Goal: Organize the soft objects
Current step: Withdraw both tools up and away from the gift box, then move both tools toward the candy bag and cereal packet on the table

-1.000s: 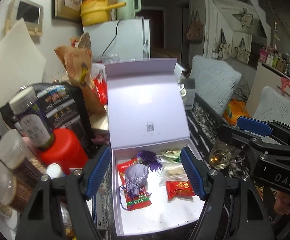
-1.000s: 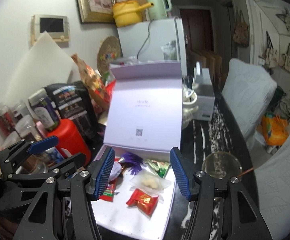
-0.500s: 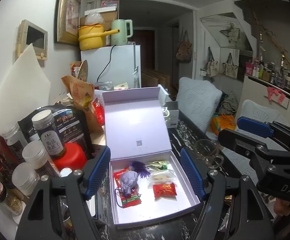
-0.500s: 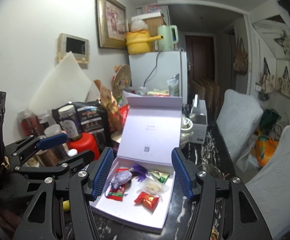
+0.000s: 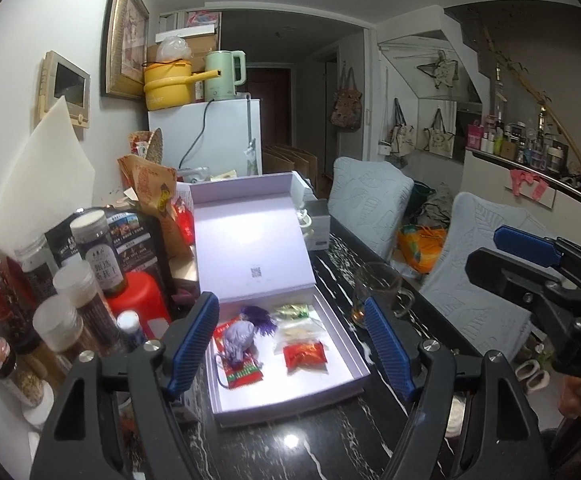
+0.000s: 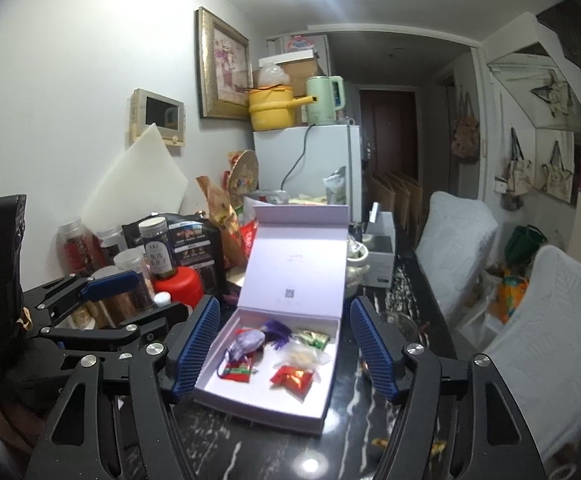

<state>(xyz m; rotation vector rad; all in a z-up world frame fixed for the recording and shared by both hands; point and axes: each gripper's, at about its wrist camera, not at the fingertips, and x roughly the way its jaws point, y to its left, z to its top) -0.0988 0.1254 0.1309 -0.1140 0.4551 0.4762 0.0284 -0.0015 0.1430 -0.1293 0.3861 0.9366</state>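
Both the left gripper (image 5: 290, 344) and right gripper (image 6: 284, 346), released and empty, frame the open lilac gift box (image 6: 322, 400) whose raised lid exposes packed sachets.

Box (image 5: 342, 376): matt lilac card. Pouch (image 5: 239, 338): satiny cloth w/ tassel. Sweet wrappers (image 5: 305, 355): glossy foil/plastic. Desk (image 5: 330, 440): polished black marble-look, white veins. Jars (image 5: 56, 322): clear plastic.

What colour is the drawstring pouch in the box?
Pale lilac pouch, with a darker purple tassel; clearest in the left wrist view.
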